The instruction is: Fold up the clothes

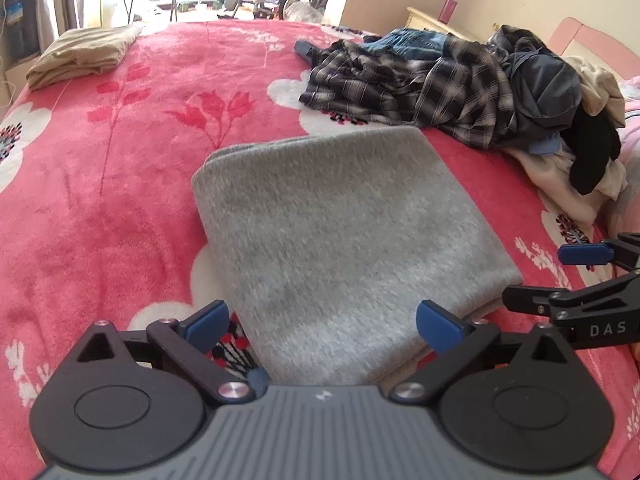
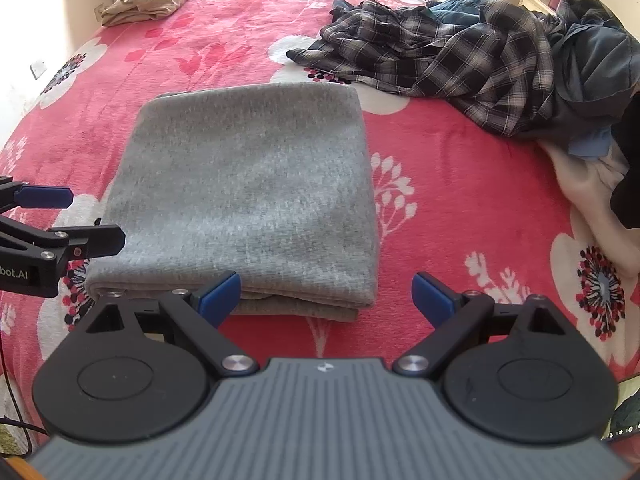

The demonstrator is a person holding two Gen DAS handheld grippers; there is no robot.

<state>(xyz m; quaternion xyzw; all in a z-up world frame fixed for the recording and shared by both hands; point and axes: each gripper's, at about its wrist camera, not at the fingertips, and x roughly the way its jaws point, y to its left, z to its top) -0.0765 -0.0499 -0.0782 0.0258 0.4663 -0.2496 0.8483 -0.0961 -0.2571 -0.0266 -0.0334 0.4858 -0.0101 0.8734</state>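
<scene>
Both tools empty, jaws spread wide. My left gripper (image 1: pixel 322 326) hangs over the near edge of the folded grey garment (image 1: pixel 340 240); my right gripper (image 2: pixel 326 296) sits just short of its near right corner, blanket showing between the fingers.

Grey garment: soft heathered knit, squared into a thick rectangle, layered edges stacked on the side nearest me, rounded fold on the far side. It lies folded now, straight ahead of both tools.

Beyond my right gripper and to its right: loose heap of clothes (image 2: pixel 500 52), limp plaid shirt on top, denim and dark fabrics tangled, cream cloth at the near end. Far off to the left of my left gripper: a tan folded piece (image 1: pixel 84 56).

Bed cover: pink plush floral blanket (image 1: pixel 120 184), deep pile, grippy.

Risks, as I judge them:
- Pinching only the top layer of the near edges would peel the stack open.
- Dragging over the plush pile could shear layers apart.
- The plaid shirt is tangled; a pull may haul neighbours along.
- The tools are near each other; fingers could clash.
</scene>
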